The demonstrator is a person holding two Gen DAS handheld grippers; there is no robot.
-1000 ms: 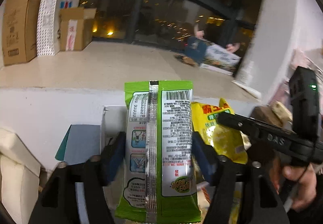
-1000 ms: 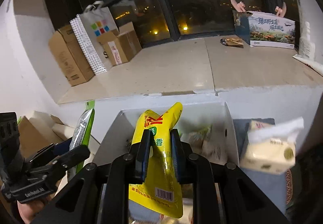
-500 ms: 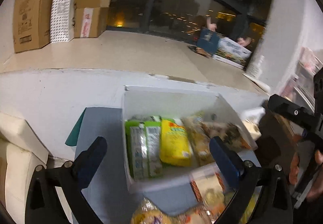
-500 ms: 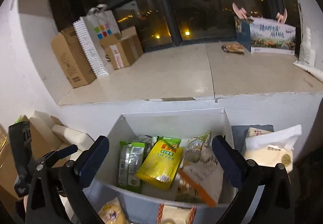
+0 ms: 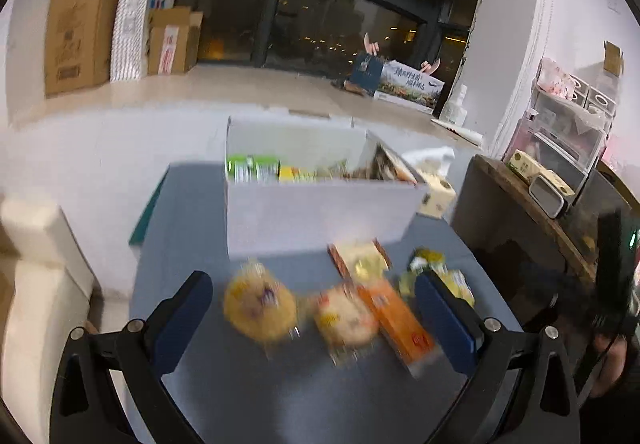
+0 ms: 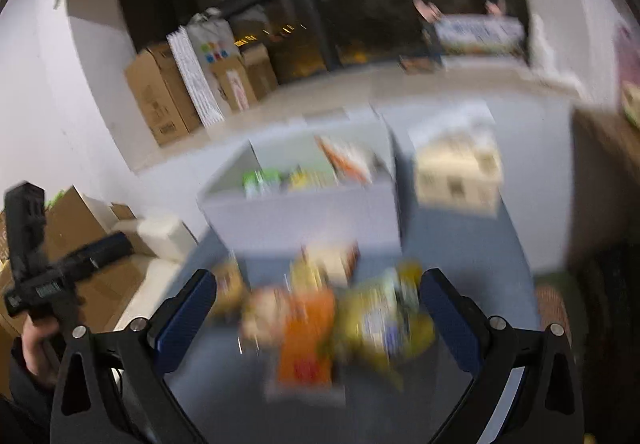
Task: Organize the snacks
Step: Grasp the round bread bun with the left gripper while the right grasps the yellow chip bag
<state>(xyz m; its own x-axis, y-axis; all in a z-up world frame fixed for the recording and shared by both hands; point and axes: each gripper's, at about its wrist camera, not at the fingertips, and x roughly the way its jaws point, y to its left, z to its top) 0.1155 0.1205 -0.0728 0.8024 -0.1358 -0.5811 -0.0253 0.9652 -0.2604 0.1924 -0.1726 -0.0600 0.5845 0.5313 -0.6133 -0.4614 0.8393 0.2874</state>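
A white box [image 5: 320,209] stands on the blue-grey table [image 5: 192,244] and holds a green packet [image 5: 252,168], a yellow packet [image 5: 296,175] and other snacks. Loose snacks lie in front of it: a round yellow bun pack [image 5: 260,308], a second bun pack [image 5: 346,318], an orange packet [image 5: 398,320] and yellow-green packets [image 5: 436,276]. My left gripper [image 5: 316,316] is open and empty, above these snacks. My right gripper [image 6: 318,318] is open and empty over the same blurred pile; the orange packet [image 6: 308,336] and the box [image 6: 304,211] show there.
A tissue box [image 5: 436,195] sits right of the white box. A dark wooden shelf [image 5: 532,211] stands at the right, white cushions [image 5: 36,276] at the left. Cardboard boxes [image 5: 76,43] and a paper bag line the window ledge behind.
Both grippers let go of their packets, green from the left and yellow from the right, which now lie in the box. Both opened wide and pulled back toward the loose snacks.
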